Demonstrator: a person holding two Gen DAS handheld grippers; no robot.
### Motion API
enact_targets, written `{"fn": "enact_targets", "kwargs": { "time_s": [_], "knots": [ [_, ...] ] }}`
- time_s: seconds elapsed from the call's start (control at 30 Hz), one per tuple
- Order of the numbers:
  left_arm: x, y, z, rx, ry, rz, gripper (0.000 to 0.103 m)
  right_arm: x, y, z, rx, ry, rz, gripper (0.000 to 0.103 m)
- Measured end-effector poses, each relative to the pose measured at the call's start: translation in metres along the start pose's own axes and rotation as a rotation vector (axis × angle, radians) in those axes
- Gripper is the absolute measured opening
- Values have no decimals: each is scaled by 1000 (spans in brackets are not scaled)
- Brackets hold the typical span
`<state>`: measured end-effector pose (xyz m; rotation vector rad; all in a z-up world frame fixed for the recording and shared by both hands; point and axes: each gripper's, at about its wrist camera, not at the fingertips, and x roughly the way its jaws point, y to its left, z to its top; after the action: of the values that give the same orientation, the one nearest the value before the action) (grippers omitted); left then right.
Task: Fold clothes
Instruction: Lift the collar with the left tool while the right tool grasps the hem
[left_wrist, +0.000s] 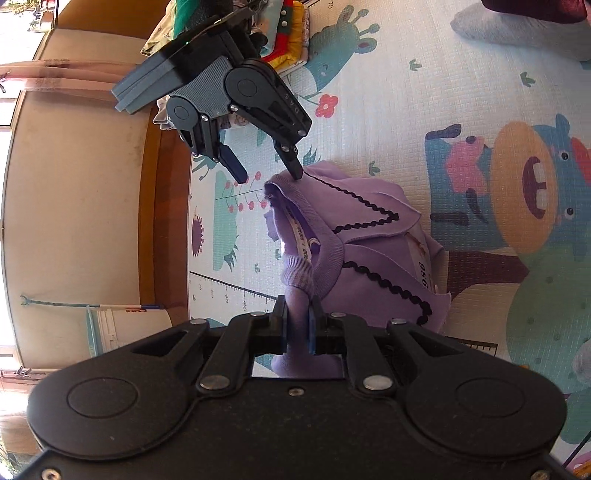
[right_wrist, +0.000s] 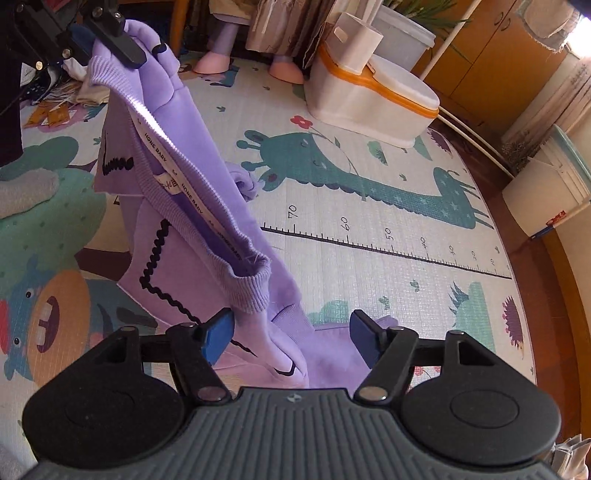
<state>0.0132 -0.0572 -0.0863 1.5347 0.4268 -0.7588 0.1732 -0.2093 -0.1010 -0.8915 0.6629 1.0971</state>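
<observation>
The left claw (left_wrist: 298, 328) pinches one end of the purple sweatshirt's (left_wrist: 369, 236) neckline, lifting it above the play mat (right_wrist: 369, 206), while the right claw (right_wrist: 288, 339) gapes wide at the opposite end, apparently ready to grab it.

A cartoon play mat (right_wrist: 369, 206) covers the floor, printed with a giraffe (right_wrist: 332, 166) and a ruler scale (right_wrist: 388, 247); a white-and-orange potty (right_wrist: 373, 92) stands at its far edge; stacked clothes (left_wrist: 284, 33) lie beyond.
</observation>
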Motion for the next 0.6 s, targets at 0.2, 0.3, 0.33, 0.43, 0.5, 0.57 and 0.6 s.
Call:
{"fn": "enact_targets", "kwargs": {
  "time_s": [0.2, 0.3, 0.33, 0.43, 0.5, 0.57, 0.6],
  "knots": [
    [-5, -14, -15, -41, -5, -66, 8, 20, 12, 8, -38, 58, 118, 56],
    [-6, -14, -22, -81, -6, -89, 8, 31, 22, 10, -60, 89, 144, 55],
    [-5, -14, -24, -93, -6, -98, 8, 34, 25, 10, -64, 102, 150, 55],
    [-3, -13, -26, -119, -7, -122, 8, 43, 29, 11, -39, 134, 180, 39],
    [0, -11, -27, -143, -3, -143, 8, 45, 28, 12, -13, 136, 199, 34],
    [3, -7, -29, -187, 6, -163, 8, 45, 27, 12, 7, 133, 214, 34],
    [6, -5, -31, -215, 11, -175, 8, 44, 27, 12, 12, 128, 212, 34]
  ]
}}
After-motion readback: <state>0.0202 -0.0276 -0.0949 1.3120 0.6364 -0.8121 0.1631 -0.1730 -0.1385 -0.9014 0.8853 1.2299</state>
